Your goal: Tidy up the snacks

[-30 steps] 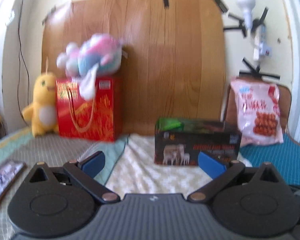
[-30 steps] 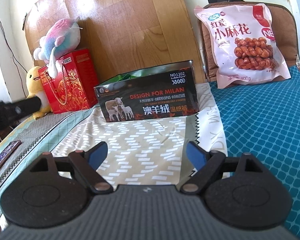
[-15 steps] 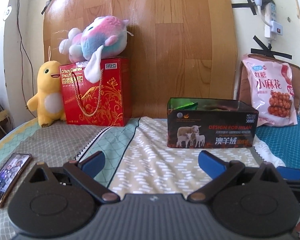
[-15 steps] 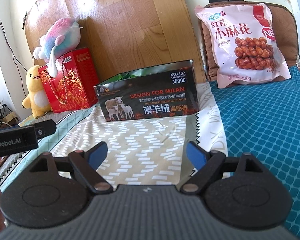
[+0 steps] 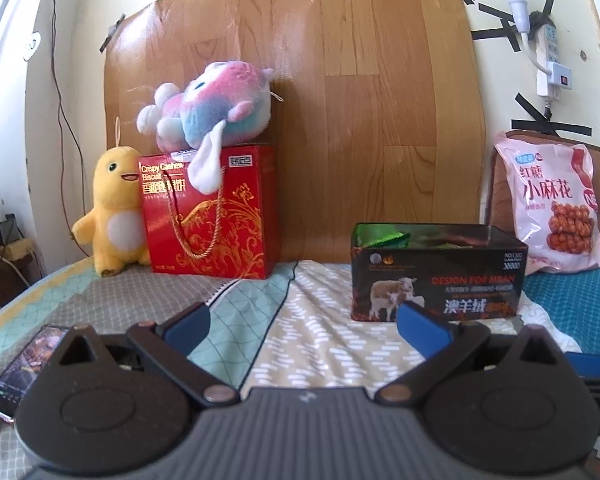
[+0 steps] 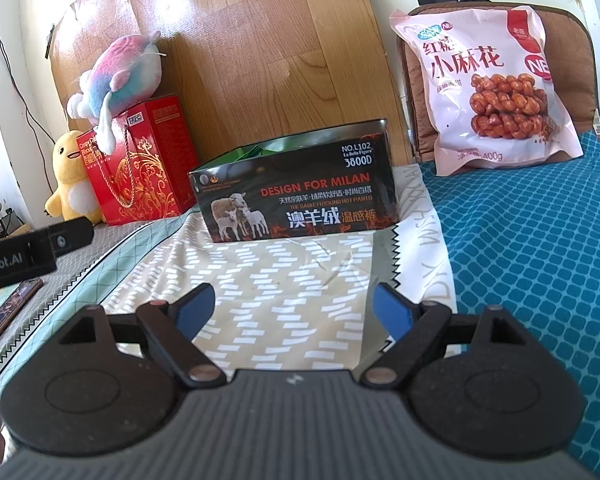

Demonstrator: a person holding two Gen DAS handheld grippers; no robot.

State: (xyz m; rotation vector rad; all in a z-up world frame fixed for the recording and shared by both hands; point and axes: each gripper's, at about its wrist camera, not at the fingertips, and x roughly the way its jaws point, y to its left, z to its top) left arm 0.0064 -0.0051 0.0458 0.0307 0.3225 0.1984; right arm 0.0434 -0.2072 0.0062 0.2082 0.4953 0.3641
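A dark open-topped box (image 5: 438, 272) with sheep pictures stands on the bed; it also shows in the right wrist view (image 6: 296, 196). Green packets (image 5: 384, 238) show inside it. A pink snack bag (image 5: 556, 204) leans against a brown cushion at the far right, also in the right wrist view (image 6: 488, 88). A red biscuit gift box (image 5: 210, 212) stands at the back left. My left gripper (image 5: 302, 326) is open and empty, well short of the dark box. My right gripper (image 6: 294, 310) is open and empty, in front of the box.
A pastel plush (image 5: 212, 106) lies on the red box; a yellow plush (image 5: 114, 208) stands beside it. A phone (image 5: 24, 364) lies at the left on the bed. A wooden panel (image 5: 340, 100) lines the back wall. A teal blanket (image 6: 540, 260) covers the right side.
My left gripper has shifted and its view has steadied, with the dark box now nearer its right finger. The right gripper has stayed still. Both stay open.
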